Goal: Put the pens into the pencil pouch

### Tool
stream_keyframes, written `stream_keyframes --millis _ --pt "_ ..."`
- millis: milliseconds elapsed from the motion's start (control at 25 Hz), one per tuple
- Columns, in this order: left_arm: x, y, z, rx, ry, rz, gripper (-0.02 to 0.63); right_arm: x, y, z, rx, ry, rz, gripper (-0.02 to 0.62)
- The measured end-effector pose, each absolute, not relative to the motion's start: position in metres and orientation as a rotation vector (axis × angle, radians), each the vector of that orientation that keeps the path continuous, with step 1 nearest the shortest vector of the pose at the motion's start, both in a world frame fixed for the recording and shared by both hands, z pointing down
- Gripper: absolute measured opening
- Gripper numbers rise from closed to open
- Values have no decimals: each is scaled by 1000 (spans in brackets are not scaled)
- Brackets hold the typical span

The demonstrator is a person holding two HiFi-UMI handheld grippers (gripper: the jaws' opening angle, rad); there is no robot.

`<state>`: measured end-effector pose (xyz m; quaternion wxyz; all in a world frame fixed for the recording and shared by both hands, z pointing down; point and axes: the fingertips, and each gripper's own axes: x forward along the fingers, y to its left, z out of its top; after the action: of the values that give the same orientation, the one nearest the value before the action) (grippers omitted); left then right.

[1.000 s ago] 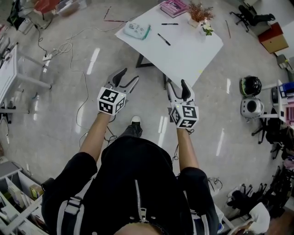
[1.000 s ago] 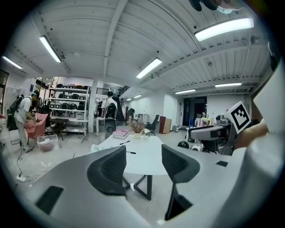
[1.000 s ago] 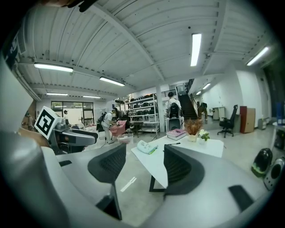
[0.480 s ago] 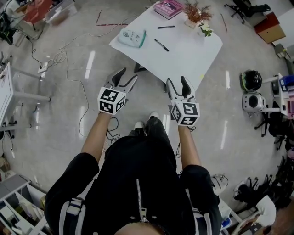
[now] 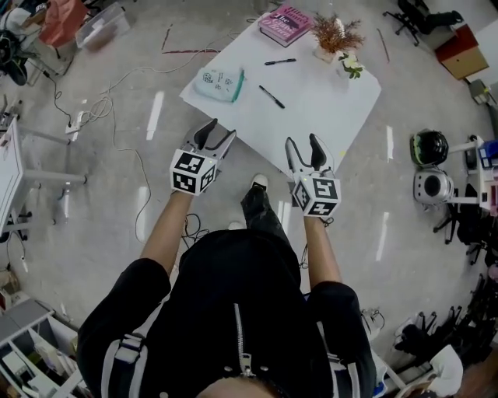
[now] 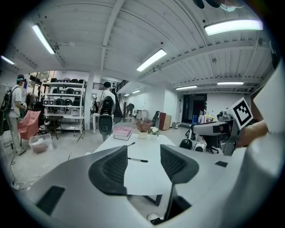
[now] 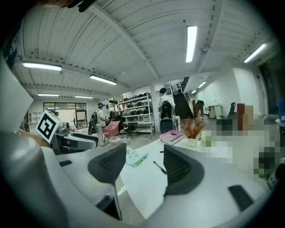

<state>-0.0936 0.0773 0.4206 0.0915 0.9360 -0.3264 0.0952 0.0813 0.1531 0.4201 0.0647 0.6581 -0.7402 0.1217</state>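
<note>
stage of the task: not yet begun. the two pens both lie bare on the white tabletop [image 5: 323, 105], and neither is inside the pencil pouch [image 5: 219, 84]. everything is left to do: each pen must be picked up, the pouch must probably be opened or held open, and the pens slid in.

the tongs: the left tongs [image 5: 217, 133] and the right tongs [image 5: 304, 147] are held side by side above the floor, at the near edge of the tabletop, well apart from pens and pouch. the left tongs stand wide, though their jaws have just been closing a little, with nothing between them. the right tongs also stand wide and hold nothing.

the task's things: the pouch is a pale, soft, flat case with a printed pattern and a green edge along its right side. it lies at the left part of the tabletop. whether its zip is open cannot be told. the near pen [image 5: 271, 96] is a thin dark stick lying at a slant, to the right of the pouch and near it but not touching. the far pen [image 5: 279, 61] lies almost crosswise, between the near pen and a pink book [image 5: 286, 24] at the far edge. a dried plant [image 5: 336, 35] stands to the right of the book.
</note>
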Motion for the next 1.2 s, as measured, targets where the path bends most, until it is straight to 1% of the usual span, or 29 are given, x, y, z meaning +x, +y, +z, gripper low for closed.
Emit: stream_keyframes --millis 320,600,1200 --pt "-55 -5 427 2737 -1024 334 250 123 61 429 1917 -2275 411 255" --pt "-41 -53 442 2684 -1105 411 247 142 -5 431 1821 -2345 400 255" --pt "-26 -98 466 2644 -1127 463 239 153 -54 448 1747 -2355 423 253"
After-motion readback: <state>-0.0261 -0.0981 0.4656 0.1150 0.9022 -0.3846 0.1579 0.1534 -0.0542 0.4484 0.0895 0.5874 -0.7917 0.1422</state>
